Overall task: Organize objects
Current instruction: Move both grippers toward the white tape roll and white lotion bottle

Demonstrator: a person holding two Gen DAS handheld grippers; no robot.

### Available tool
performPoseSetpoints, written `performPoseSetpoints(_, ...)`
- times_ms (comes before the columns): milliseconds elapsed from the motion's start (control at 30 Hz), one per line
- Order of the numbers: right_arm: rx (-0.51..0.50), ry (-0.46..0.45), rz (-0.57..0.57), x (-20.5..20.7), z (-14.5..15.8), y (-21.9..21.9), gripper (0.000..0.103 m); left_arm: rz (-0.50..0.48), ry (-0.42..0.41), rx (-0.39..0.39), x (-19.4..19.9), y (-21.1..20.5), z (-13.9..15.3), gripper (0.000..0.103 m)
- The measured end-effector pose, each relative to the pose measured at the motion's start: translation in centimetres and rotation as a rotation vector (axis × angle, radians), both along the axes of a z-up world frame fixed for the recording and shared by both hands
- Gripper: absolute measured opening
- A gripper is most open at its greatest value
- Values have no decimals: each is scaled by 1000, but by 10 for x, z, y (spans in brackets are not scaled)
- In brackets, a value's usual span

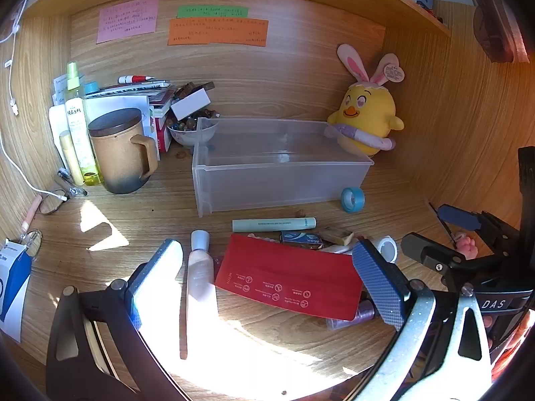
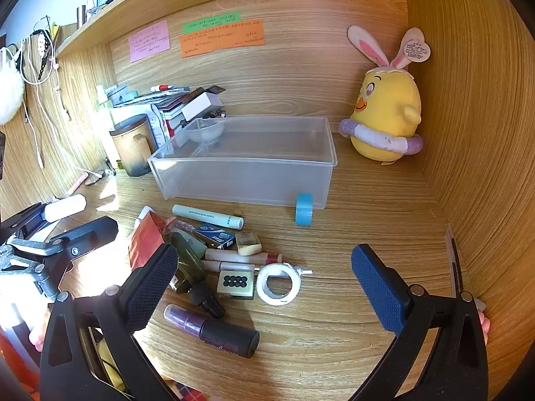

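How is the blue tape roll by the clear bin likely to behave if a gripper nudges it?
The blue tape roll stands on its edge, so it would probably roll. It leans near the clear bin, which may stop it. It looks light and stiff.

Yellow chick plush [image 2: 384, 117] with bunny ears sits upright in back right corner of the wooden worktop [image 2: 351, 300]. Pink note [image 1: 127, 19], green note [image 1: 212, 11] and orange note [image 1: 218, 32] stuck on back wall. At back left: brown lidded mug [image 1: 122, 150], yellow-green bottle [image 1: 78, 123] just beside it, stack of papers and books [image 1: 133, 95] behind. White cable [image 1: 13, 153] hangs on left wall.
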State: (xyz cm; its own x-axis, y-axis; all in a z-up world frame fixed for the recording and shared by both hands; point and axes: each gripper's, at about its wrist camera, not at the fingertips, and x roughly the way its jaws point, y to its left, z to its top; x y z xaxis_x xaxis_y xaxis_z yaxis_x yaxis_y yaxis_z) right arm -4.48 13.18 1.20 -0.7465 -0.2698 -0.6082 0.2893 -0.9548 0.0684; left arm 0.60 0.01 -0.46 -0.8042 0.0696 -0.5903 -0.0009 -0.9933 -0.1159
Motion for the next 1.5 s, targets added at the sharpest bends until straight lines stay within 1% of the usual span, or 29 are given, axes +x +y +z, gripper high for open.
performPoseSetpoints(300, 3, 2, 2, 1, 0, 0, 103, -1, -1, 3, 0, 1, 0, 103)
performPoseSetpoints(1167, 1, 0, 1, 1, 1, 0, 103, -19, -30, 51, -2, -7, -5, 103)
performPoseSetpoints(1300, -6, -5, -2, 0, 1, 2, 103, -9, -40, 57, -1, -14, -9, 103)
performPoseSetpoints(1500, -2, -16, -31, -3, -6, 11, 103, 48, -72, 75, 1, -38, -21, 103)
